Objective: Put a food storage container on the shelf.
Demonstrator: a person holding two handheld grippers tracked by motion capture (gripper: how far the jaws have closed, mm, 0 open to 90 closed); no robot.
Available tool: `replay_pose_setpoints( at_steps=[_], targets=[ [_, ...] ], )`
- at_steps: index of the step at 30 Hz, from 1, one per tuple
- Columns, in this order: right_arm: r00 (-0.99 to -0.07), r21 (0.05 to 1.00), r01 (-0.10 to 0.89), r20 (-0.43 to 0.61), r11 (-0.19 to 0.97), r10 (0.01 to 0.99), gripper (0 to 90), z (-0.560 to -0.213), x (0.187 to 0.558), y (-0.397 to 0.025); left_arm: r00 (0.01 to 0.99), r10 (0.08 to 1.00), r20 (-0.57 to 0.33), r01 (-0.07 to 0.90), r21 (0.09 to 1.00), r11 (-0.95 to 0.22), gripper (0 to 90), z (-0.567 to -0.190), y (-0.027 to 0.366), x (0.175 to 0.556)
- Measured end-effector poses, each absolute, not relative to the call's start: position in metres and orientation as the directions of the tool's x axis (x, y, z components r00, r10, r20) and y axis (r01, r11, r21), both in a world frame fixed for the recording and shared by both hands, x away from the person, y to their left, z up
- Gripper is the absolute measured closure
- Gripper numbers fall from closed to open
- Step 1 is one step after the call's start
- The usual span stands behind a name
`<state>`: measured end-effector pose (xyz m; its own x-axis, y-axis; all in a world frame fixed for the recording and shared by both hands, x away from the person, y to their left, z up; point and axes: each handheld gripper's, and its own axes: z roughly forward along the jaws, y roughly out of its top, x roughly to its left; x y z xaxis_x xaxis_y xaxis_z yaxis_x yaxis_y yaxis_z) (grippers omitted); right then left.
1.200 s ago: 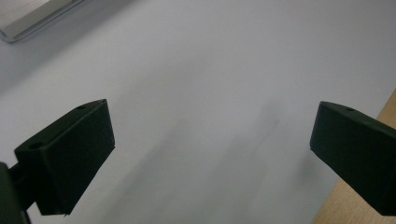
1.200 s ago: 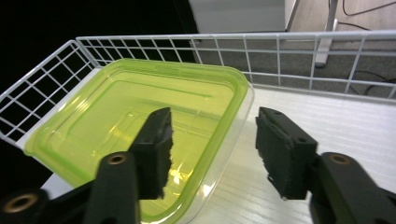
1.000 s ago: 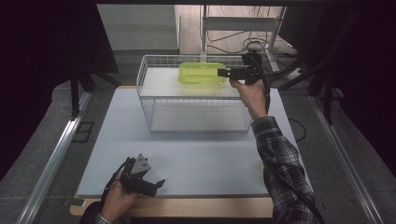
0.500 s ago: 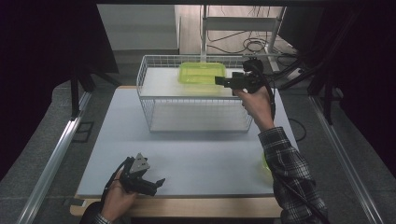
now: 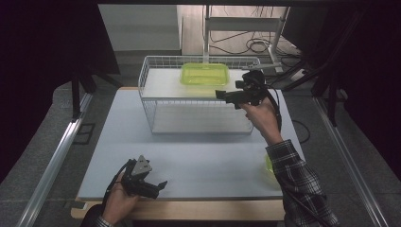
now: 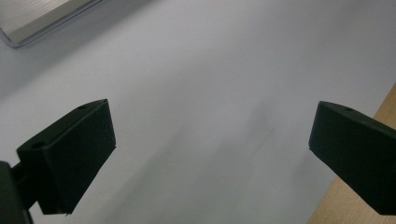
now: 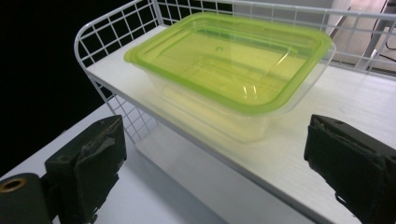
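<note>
Right gripper (image 5: 222, 94) held at the wire basket's (image 5: 146, 85) front right rim, fingers (image 7: 88, 163) apart, facing the lidded green container (image 7: 229, 65) on its shelf; left gripper (image 5: 158, 185) spread over bare bench (image 5: 213, 161).

A lidded container (image 5: 204, 74) sits on the upper shelf of a wire rack (image 5: 156, 124) at the surface's (image 5: 208, 161) far side; the right gripper (image 5: 222, 95) hovers beside it, the left gripper (image 5: 161, 185) near the front edge.

Open space lies above the lidded container (image 5: 204, 74) on the wire basket's (image 5: 198, 124) upper shelf; the basket's wire rim walls its far side.
</note>
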<state>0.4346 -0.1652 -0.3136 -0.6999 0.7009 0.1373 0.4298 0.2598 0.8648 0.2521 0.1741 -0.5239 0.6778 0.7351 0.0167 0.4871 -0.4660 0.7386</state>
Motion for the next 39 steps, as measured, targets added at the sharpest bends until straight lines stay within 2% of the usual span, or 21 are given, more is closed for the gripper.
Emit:
replay_pose_setpoints(
  at_steps=[19,28,39],
  targets=[
    [-0.721,0.854,0.428,0.126,0.296,0.681,3.2,-0.345,0.406,-0.179,0.678,0.735,0.021,0.486,0.738,-0.469,0.5,-0.524,0.173,0.252],
    [-0.728,0.852,0.407,0.084,0.330,0.680,3.0,-0.357,0.388,-0.185,0.680,0.732,0.044,0.468,0.743,-0.479,0.4,-0.524,0.173,0.251],
    [-0.726,0.853,0.415,0.100,0.318,0.680,3.2,-0.377,0.371,-0.197,0.681,0.730,0.055,0.462,0.741,-0.486,0.4,-0.524,0.173,0.251]
  ],
)
